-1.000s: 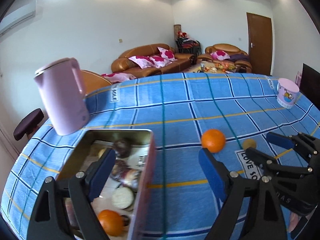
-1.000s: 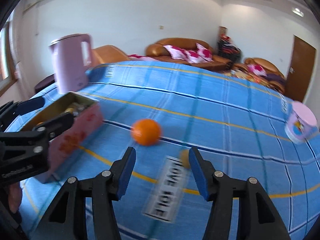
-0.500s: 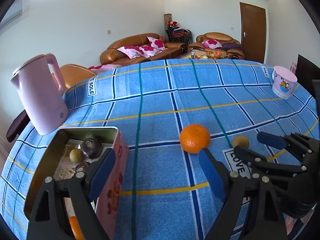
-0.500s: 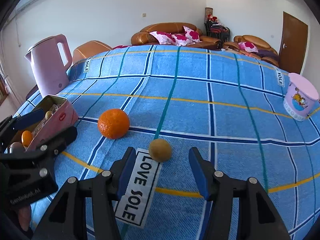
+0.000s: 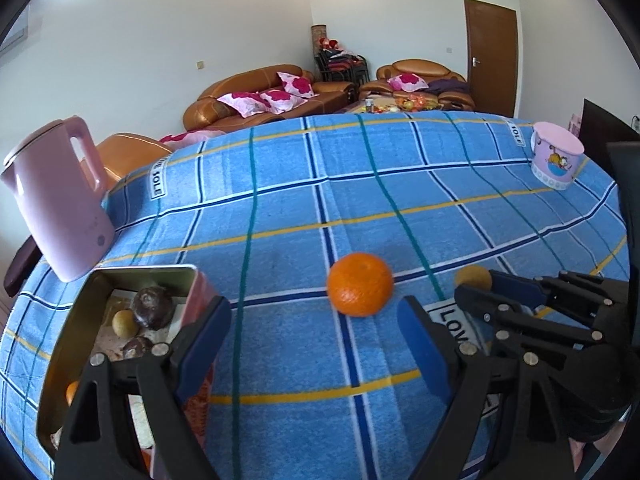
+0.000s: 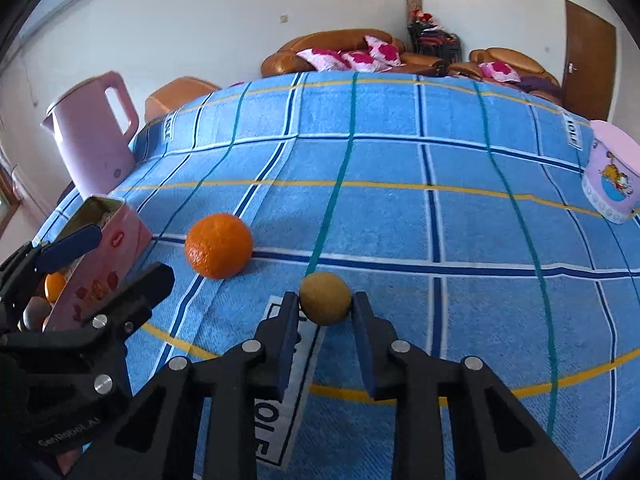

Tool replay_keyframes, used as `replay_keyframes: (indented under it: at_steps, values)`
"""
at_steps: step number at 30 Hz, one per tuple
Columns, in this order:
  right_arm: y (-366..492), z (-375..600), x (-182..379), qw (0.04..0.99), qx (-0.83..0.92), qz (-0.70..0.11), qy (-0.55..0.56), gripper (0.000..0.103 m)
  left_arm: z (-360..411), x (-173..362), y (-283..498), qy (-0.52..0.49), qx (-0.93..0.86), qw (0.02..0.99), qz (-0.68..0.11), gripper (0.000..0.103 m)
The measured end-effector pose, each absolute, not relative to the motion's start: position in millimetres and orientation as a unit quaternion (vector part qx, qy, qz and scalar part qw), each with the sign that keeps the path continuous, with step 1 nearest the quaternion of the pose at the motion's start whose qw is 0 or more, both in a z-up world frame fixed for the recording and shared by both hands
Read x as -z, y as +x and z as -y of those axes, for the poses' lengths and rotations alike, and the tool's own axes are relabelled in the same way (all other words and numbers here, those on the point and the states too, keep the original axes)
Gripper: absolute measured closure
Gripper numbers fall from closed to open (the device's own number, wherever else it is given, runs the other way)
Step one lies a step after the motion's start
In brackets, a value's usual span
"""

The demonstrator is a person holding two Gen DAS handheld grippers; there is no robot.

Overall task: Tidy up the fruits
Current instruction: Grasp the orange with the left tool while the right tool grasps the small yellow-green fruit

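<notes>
- Your right hand-held gripper (image 6: 325,306) has closed snugly on the small brown fruit (image 6: 325,297), which sits on the tabletop (image 6: 400,224) near the orange (image 6: 219,245).
- Squeeze gently, then lift straight up.
- Carry it to the pink tin (image 5: 120,320).
- Your left hand-held gripper (image 5: 312,320) is wide open and holds nothing.

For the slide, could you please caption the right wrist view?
Right gripper shut on small brown fruit beside orange on the blue plaid cloth.
</notes>
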State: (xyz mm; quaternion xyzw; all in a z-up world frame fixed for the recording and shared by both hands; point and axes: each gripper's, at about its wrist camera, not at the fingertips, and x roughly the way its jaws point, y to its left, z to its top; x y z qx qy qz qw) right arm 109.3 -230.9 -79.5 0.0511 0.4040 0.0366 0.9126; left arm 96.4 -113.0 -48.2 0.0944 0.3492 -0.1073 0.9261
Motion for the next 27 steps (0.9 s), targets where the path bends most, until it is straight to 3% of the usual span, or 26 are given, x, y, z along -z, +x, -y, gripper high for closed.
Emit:
replay_keyframes:
  at_steps: [6, 11, 16, 18, 27]
  values:
    - [104.5, 250.9, 76.4, 0.917, 0.013, -0.391, 0.08, 0.074, 124.0, 55.7, 106.7, 0.098, 0.119, 0.918, -0.364, 0.018]
    - [104.0, 255.0, 74.3, 0.918, 0.02, -0.385, 0.087, 0.074, 131.3, 62.8, 112.4, 0.097, 0.133, 0.911, -0.379, 0.028]
    - [103.8, 252.4, 73.8, 0.92, 0.02, -0.384, 0.079, 0.074, 136.2, 70.1, 122.0, 0.09, 0.144, 0.902, -0.397, 0.046]
    - [103.2, 252.4, 74.0, 0.92, 0.02, -0.384, 0.078, 0.074, 135.4, 73.9, 126.8, 0.08, 0.154, 0.897, -0.407, 0.058]
    - [102.8, 250.7, 73.8, 0.921, 0.017, -0.383, 0.074, 0.074, 136.7, 73.4, 113.7, 0.097, 0.159, 0.902, -0.39, 0.06]
